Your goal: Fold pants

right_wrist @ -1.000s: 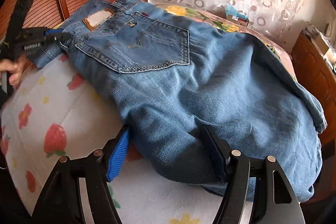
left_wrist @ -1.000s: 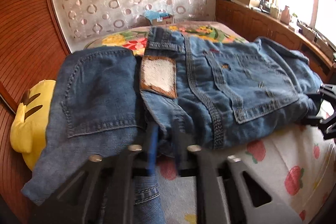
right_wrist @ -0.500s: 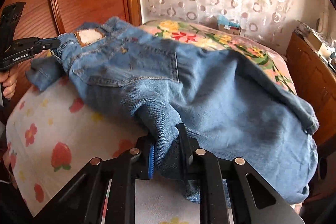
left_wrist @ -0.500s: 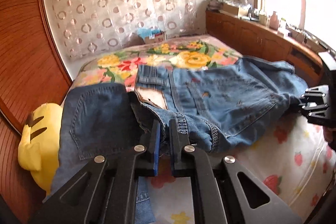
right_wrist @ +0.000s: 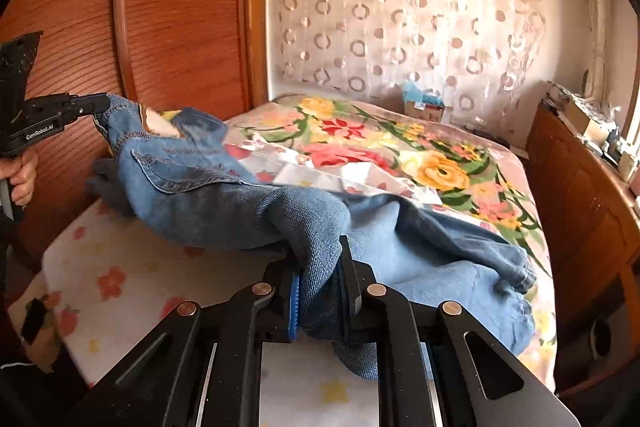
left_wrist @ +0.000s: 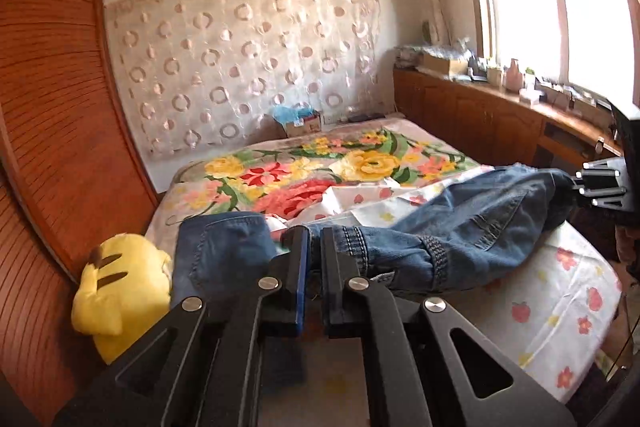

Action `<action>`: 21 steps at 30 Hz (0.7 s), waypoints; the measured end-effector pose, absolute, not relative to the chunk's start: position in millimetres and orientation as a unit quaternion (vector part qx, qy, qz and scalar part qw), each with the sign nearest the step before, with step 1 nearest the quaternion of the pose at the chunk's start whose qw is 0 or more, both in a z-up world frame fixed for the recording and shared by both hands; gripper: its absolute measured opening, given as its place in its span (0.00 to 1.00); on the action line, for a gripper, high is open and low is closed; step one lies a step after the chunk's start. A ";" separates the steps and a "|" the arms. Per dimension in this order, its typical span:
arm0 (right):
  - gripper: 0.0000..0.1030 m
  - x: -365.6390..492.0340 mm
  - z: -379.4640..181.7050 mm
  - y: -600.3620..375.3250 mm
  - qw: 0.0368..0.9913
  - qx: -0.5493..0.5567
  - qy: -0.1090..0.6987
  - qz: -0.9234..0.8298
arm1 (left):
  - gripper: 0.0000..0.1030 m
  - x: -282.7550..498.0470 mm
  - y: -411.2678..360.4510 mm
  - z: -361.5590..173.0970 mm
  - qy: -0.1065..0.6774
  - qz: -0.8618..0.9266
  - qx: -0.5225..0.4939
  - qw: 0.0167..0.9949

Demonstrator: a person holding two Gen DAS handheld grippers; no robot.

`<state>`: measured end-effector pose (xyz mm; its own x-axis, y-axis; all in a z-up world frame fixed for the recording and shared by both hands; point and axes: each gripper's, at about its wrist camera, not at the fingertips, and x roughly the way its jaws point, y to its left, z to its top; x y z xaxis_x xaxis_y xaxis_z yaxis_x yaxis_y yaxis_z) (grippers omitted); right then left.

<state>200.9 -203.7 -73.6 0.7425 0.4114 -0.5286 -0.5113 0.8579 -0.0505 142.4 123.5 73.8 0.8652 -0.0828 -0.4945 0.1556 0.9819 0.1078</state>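
Note:
Blue denim pants hang stretched between my two grippers above the bed. In the left wrist view my left gripper is shut on the waistband edge. Further denim with a pocket droops to its left. The right gripper holds the far end at the right edge. In the right wrist view the right gripper has a thick fold of the pants between its pads; its jaws are closing and press on the cloth. The left gripper pinches the waistband by the pale patch. The legs trail onto the bed.
A yellow plush toy lies by the wooden headboard panel. The bed has a floral blanket and a strawberry-print sheet. A wooden cabinet runs along the right under the window. A person's hand grips the left handle.
The right gripper's jaws closed on a fold of the pants. Both grippers then rose and pulled back, lifting the pants off the bed and uncovering the floral blanket.

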 end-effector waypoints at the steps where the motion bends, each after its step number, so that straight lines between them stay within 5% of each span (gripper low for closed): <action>1: 0.14 191.3 -74.1 -204.3 0.928 -0.096 0.256 0.253 | 0.06 131.9 126.5 75.8 0.248 -0.058 0.070 0.964; 10: 0.14 112.8 -123.9 -182.1 0.905 -0.109 0.284 0.299 | 0.06 58.1 144.1 32.4 0.290 -0.041 0.042 0.955; 21: 0.22 131.0 -163.4 -185.9 0.890 -0.071 0.322 0.316 | 0.06 37.2 135.4 -19.5 0.347 -0.038 0.045 0.936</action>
